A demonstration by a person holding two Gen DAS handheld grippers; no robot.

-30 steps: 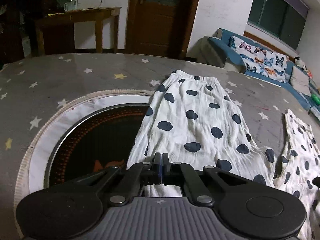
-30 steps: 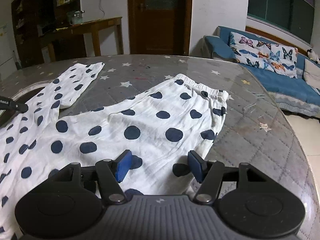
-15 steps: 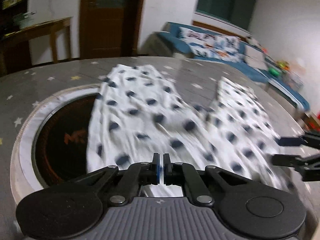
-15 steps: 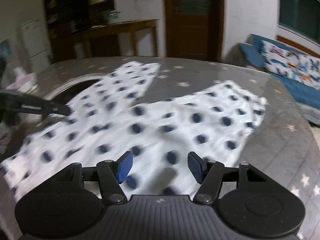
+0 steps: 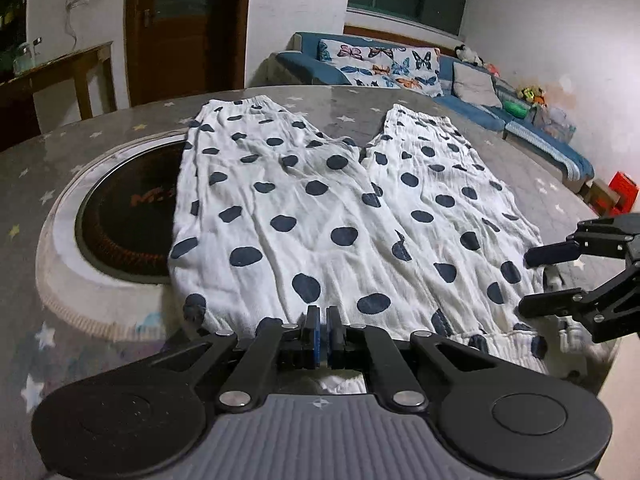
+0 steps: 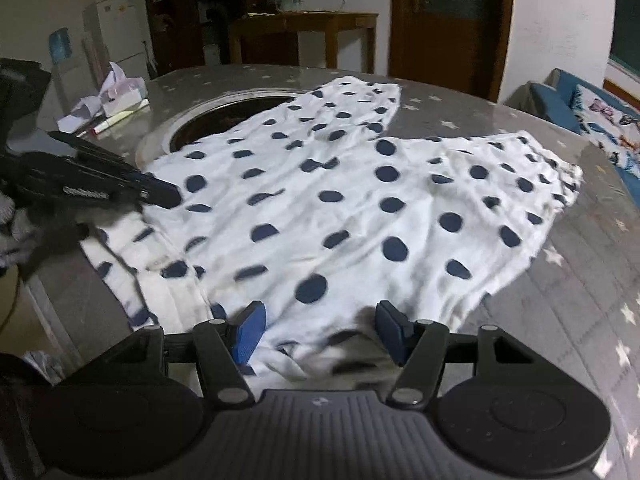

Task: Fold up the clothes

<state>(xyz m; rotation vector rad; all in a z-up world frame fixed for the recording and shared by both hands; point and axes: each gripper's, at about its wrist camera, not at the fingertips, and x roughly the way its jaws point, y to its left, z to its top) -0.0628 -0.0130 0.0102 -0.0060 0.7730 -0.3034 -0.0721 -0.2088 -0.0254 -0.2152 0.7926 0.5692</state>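
White trousers with dark blue polka dots [image 5: 340, 216] lie spread flat on the grey star-patterned table [image 5: 100, 128], legs pointing away, waistband at the near edge. My left gripper [image 5: 323, 334] is shut on the waistband edge at the near side. My right gripper [image 6: 316, 326] is open, its blue pads straddling the waistband edge without gripping it. The trousers also fill the right wrist view [image 6: 360, 208]. The right gripper also shows at the right edge of the left wrist view [image 5: 560, 276]; the left gripper shows at the left of the right wrist view [image 6: 160, 196].
A round dark hotplate recess with a white rim [image 5: 120, 216] sits in the table, partly under the left leg. A tissue pack, papers and a marker [image 6: 112, 104] lie at the far left. A blue sofa [image 5: 400, 68] and a wooden side table [image 6: 304, 28] stand beyond.
Both grippers have swung round along the table edge, so the trousers now lie lengthwise ahead. The left gripper stayed shut on the fabric; the right stayed open.
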